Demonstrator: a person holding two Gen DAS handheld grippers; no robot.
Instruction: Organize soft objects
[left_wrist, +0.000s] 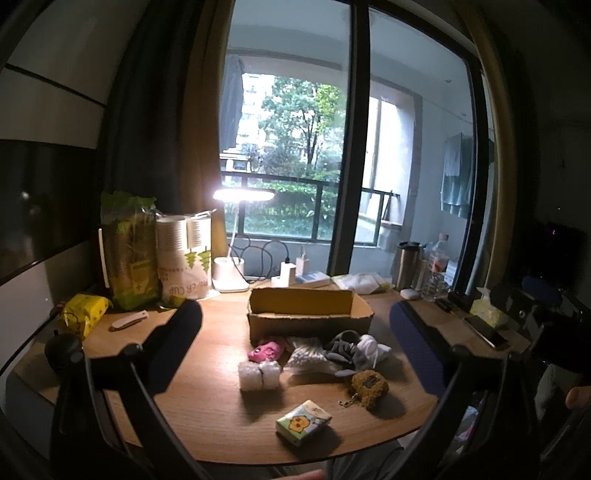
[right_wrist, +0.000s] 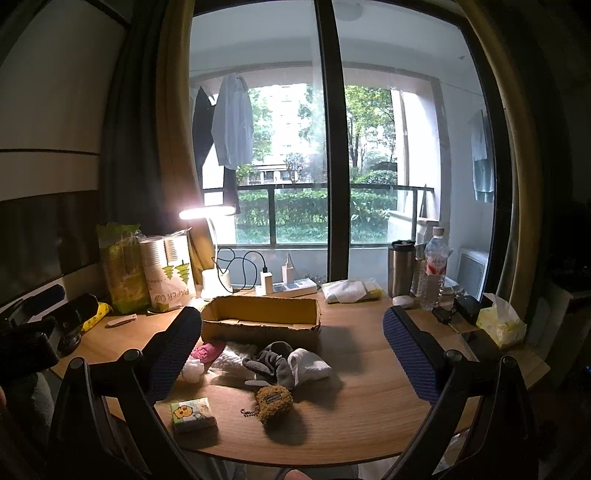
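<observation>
at twelve o'clock of both grippers sits the box (right_wrist: 260, 319), soft pile touching its near wall. right gripper (right_wrist: 291, 347) gapes wide and empty, socks (right_wrist: 291, 363) dead ahead; left gripper (left_wrist: 295, 343) wide and empty too, wad (left_wrist: 258, 374) ahead, so right looks nearer the socks.

wood table (right_wrist: 369, 417) w/ box (right_wrist: 258, 326), socks (right_wrist: 291, 363), tissues (right_wrist: 192, 413).
</observation>
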